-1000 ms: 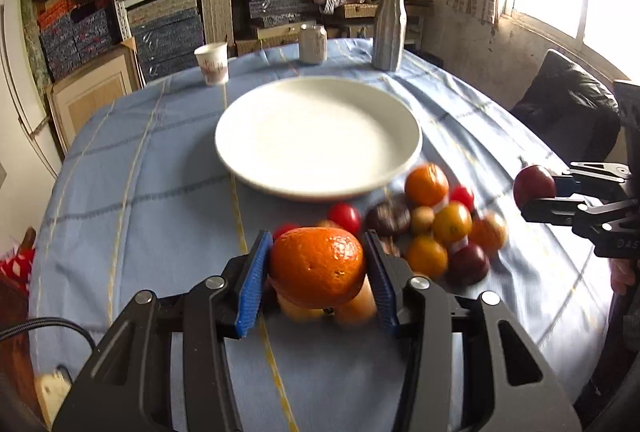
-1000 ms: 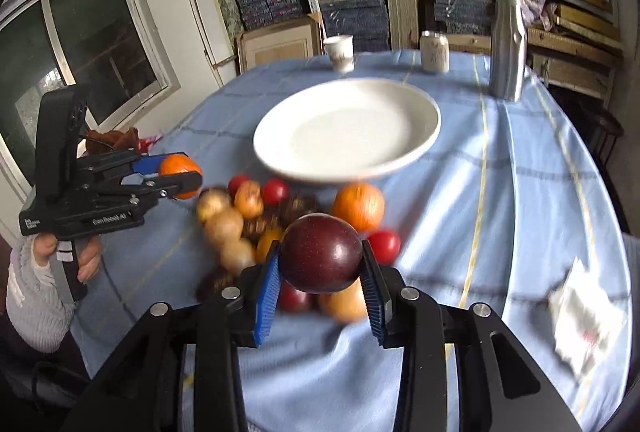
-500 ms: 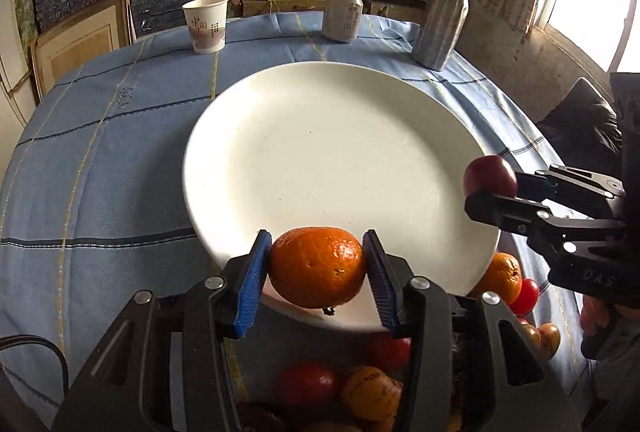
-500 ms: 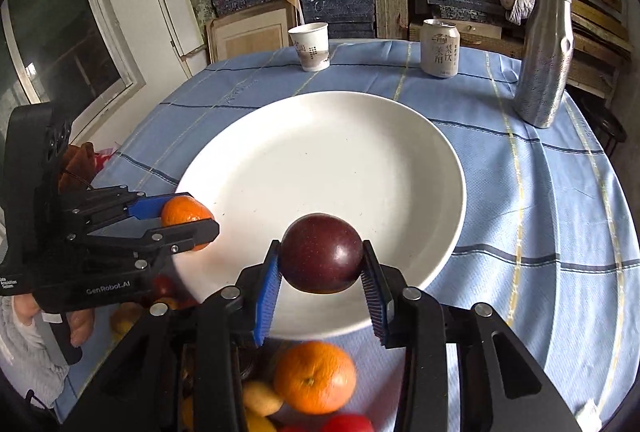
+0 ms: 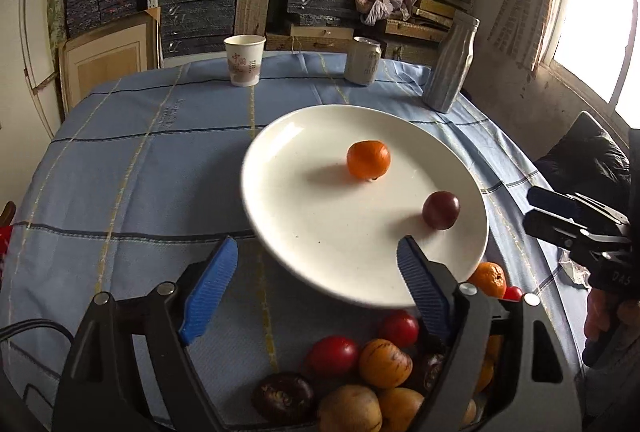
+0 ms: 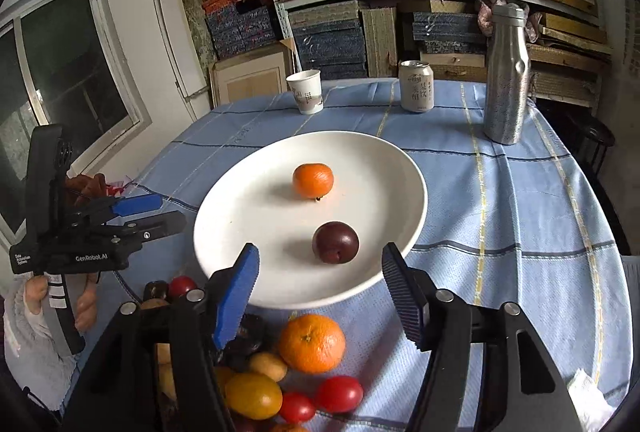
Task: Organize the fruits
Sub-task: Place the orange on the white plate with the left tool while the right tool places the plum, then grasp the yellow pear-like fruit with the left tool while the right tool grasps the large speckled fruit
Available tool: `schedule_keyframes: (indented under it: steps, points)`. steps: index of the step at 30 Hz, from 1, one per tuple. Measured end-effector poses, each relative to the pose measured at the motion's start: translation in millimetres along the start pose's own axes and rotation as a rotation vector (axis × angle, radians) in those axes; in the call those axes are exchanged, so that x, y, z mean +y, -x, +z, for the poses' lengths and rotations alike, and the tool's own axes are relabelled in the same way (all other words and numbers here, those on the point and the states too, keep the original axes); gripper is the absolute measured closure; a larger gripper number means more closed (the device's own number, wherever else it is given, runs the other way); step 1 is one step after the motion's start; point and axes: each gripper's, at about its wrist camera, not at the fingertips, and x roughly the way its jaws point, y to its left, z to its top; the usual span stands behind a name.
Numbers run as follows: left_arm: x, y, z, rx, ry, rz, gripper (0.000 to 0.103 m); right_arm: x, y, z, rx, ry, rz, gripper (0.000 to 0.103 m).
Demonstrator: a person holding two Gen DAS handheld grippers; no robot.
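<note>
A white plate sits mid-table with an orange mandarin and a dark purple plum lying free on it. My left gripper hangs over the plate's near rim, its jaws opening with nothing between them. My right gripper stands just short of the plum, its jaws opening too, pads off the fruit. A pile of several fruits lies on the cloth below both grippers. Each gripper also shows in the other's view: right gripper, left gripper.
A paper cup, a drink can and a ribbed metal bottle stand along the table's far edge. Shelves of stacked boxes fill the back wall. A crumpled wrapper lies at the near right. A person's hand holds the left gripper.
Both grippers opened and let go: the mandarin and the plum now rest on the plate. Both grippers have drawn back from the plate's middle toward its near rim.
</note>
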Motion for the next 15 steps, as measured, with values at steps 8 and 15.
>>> schedule_keyframes:
  steps: [8, 15]
  points:
    - [19, 42, -74, -0.015, 0.058, 0.073, 0.014, -18, 53, -66, -0.090, -0.089, -0.007, 0.026]
    - [-8, 60, -106, -0.034, -0.043, 0.025, 0.014, -27, 74, -92, -0.130, -0.158, 0.034, 0.017]
